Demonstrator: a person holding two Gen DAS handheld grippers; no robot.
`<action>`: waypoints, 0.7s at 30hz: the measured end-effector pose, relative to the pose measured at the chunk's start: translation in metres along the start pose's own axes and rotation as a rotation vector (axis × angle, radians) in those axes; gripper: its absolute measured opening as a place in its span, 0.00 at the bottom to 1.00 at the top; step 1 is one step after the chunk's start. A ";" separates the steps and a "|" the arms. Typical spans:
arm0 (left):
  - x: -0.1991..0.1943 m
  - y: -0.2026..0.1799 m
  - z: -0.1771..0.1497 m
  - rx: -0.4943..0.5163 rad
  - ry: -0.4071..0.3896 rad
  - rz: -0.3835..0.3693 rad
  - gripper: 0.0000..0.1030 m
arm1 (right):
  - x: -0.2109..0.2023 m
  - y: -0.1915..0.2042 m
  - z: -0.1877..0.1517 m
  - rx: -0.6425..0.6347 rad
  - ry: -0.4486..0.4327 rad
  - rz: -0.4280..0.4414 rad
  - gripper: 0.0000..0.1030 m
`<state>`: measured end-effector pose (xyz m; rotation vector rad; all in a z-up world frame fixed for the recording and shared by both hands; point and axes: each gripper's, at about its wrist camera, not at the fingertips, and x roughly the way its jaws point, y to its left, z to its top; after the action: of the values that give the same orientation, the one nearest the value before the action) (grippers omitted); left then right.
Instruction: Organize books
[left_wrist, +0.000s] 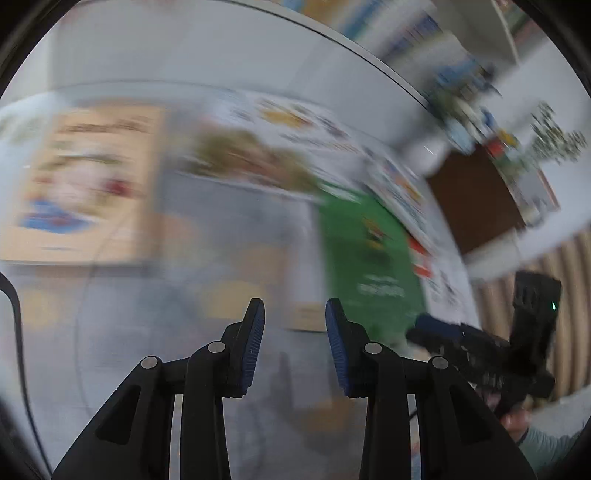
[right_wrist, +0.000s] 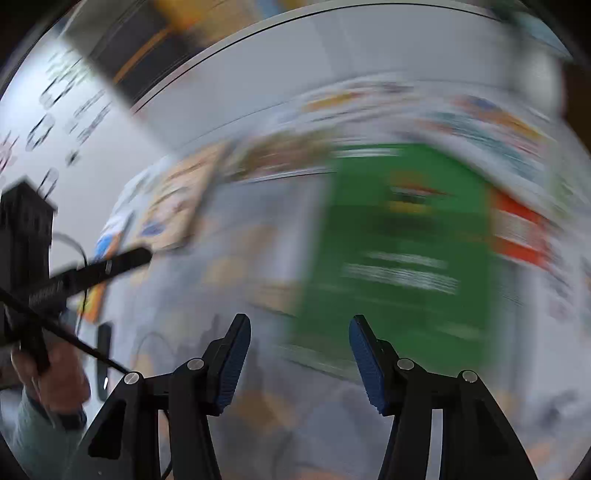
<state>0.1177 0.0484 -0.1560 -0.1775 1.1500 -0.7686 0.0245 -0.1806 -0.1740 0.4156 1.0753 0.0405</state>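
Note:
Both views are motion-blurred. Several picture books lie flat on a white table (left_wrist: 221, 62). A green book (left_wrist: 365, 254) lies to the right of my left gripper (left_wrist: 295, 314), which is open and empty above a grey-blue book (left_wrist: 229, 266). A tan book with a cartoon figure (left_wrist: 85, 184) lies at the left. In the right wrist view the green book (right_wrist: 402, 243) is just ahead of my right gripper (right_wrist: 299, 328), which is open and empty. The tan book (right_wrist: 177, 199) is at the left there.
A large white illustrated book or sheet (left_wrist: 325, 125) lies behind the green one. The other gripper and hand show at the right edge (left_wrist: 517, 354) and at the left edge (right_wrist: 37, 280). Shelves with colourful items (left_wrist: 472, 96) stand beyond the table.

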 end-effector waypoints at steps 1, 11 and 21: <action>0.017 -0.011 -0.002 -0.007 0.013 -0.003 0.30 | -0.009 -0.029 -0.002 0.055 -0.017 -0.042 0.52; 0.083 -0.060 -0.033 -0.067 0.101 0.130 0.28 | 0.012 -0.095 0.012 0.050 0.046 -0.105 0.36; 0.031 -0.056 -0.149 -0.271 0.103 0.122 0.28 | -0.006 -0.096 -0.058 -0.110 0.219 0.081 0.35</action>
<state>-0.0315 0.0247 -0.2144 -0.2928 1.3491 -0.5171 -0.0446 -0.2526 -0.2258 0.3608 1.2651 0.2204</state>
